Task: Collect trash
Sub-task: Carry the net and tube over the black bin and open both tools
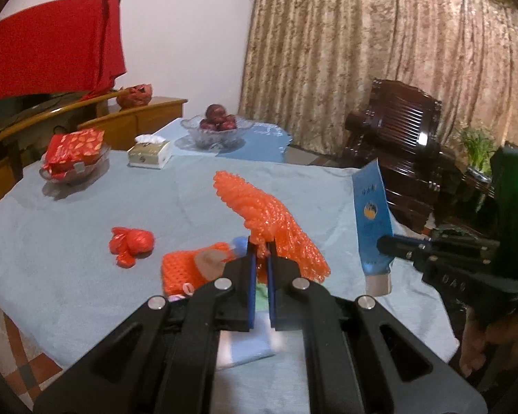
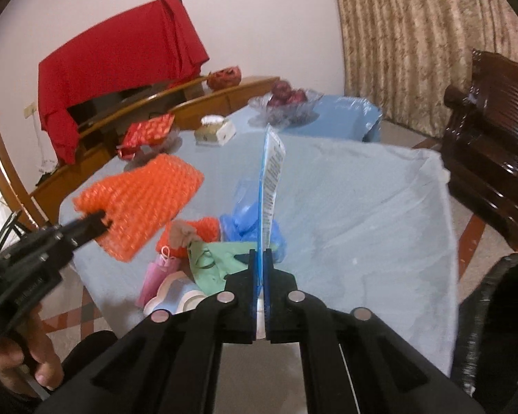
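Left tool (image 1: 261,252): black linkage arms, silver round pins, blue finger pads. Right tool (image 2: 258,258): same build, green indicator light. Bare-skinned hands.

Dim warm indoor light — soft blur, fisheye-warped dark corners.

The blue tablecloth (image 2: 380,207) lies bare toward the right corner; the trash pile (image 2: 203,255) crowds the near edge, perhaps overhanging it

The tube's (image 2: 271,186) print is too blurred to read. The dark bin (image 2: 500,327) is cut off at the frame's edge. Tongs (image 1: 261,262) hide part of the green paper (image 1: 261,297).
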Demonstrator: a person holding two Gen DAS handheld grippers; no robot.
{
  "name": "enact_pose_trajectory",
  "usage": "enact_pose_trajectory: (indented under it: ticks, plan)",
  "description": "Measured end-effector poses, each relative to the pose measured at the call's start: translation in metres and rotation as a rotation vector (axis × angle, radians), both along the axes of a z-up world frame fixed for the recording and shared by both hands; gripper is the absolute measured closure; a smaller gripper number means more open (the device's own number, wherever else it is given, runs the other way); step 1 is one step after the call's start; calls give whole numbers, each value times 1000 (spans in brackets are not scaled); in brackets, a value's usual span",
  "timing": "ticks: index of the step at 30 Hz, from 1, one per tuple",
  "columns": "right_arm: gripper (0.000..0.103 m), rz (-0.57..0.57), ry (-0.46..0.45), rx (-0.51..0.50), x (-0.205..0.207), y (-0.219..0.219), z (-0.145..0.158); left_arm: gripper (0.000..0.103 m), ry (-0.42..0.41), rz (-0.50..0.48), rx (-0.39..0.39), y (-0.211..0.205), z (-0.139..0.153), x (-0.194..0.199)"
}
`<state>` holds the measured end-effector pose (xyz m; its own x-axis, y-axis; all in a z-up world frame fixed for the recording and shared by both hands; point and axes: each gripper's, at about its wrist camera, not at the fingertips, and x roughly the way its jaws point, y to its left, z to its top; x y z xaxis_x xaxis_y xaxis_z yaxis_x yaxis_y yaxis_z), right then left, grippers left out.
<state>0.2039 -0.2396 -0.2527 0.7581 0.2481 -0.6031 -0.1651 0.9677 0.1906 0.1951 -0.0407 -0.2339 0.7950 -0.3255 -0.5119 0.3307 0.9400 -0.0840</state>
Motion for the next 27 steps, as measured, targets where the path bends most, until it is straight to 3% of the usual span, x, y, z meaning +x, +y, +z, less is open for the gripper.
enact_pose_trajectory:
  ticks: [6,15,27]
  plan:
    - [100,-64,-40,-16,-28,-34,24,98,-33,-63,5,-32,12,-19]
    - [100,-148,-65,-47,-65,-83,36,98,-48,-134,20,-73,19,-42]
    - [100,-307,-67,-91,-115,-170,34,98,-54,-279,51,-181,21,-66]
